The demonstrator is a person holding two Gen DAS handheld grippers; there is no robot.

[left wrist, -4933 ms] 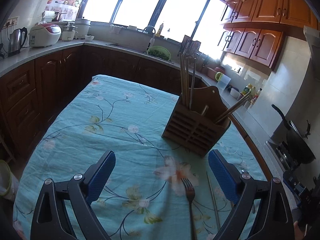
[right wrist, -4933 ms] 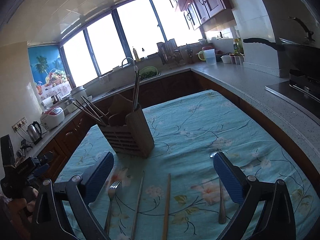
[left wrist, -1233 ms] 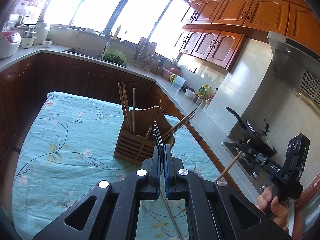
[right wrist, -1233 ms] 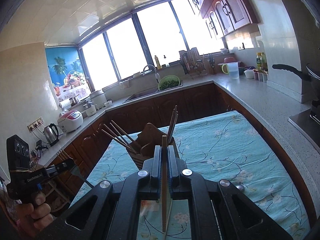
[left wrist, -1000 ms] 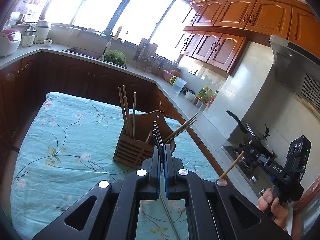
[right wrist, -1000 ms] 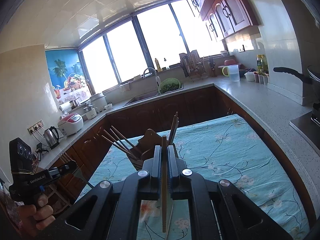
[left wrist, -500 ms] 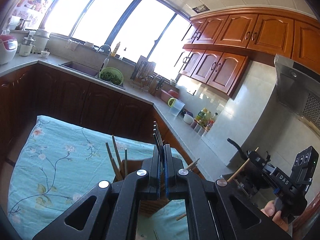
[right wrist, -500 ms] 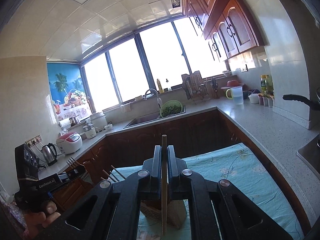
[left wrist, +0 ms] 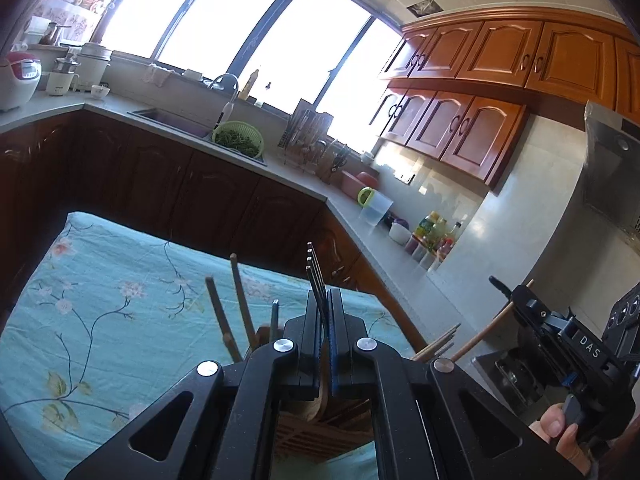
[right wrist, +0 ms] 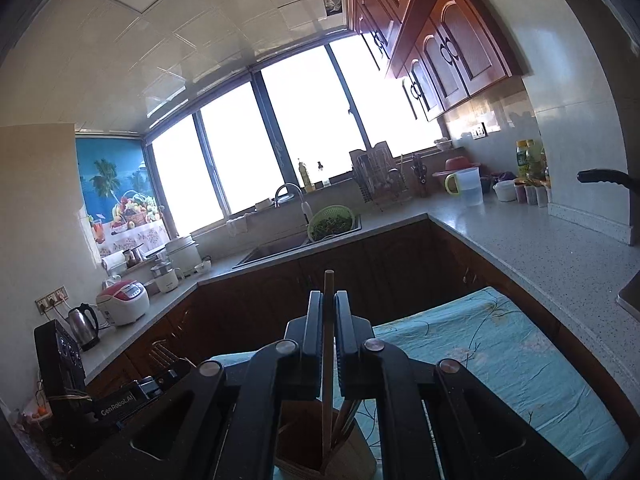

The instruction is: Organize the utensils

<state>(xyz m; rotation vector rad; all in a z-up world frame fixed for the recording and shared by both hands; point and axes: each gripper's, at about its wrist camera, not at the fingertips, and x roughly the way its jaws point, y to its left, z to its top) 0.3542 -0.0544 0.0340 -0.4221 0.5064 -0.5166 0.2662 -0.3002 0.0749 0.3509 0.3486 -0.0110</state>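
Observation:
My left gripper (left wrist: 323, 300) is shut on a metal fork (left wrist: 315, 276), tines pointing up, held right over the wooden utensil holder (left wrist: 320, 432). Several chopsticks (left wrist: 240, 304) stand in the holder. My right gripper (right wrist: 329, 304) is shut on a wooden chopstick (right wrist: 328, 292), whose lower end reaches down into the holder (right wrist: 320, 448) below it. The right gripper also shows at the right of the left wrist view (left wrist: 520, 300), and the left one at the lower left of the right wrist view (right wrist: 132, 392).
The holder stands on a table with a teal floral cloth (left wrist: 100, 300). Dark wooden cabinets and a grey counter (right wrist: 500, 232) with a sink (right wrist: 280, 248) run around the table. A pan handle (right wrist: 600, 178) sticks out at the right.
Both grippers have come in closer over the holder, which now sits directly beneath them. The chopstick's lower end has gone into the holder. Both views have tilted up.

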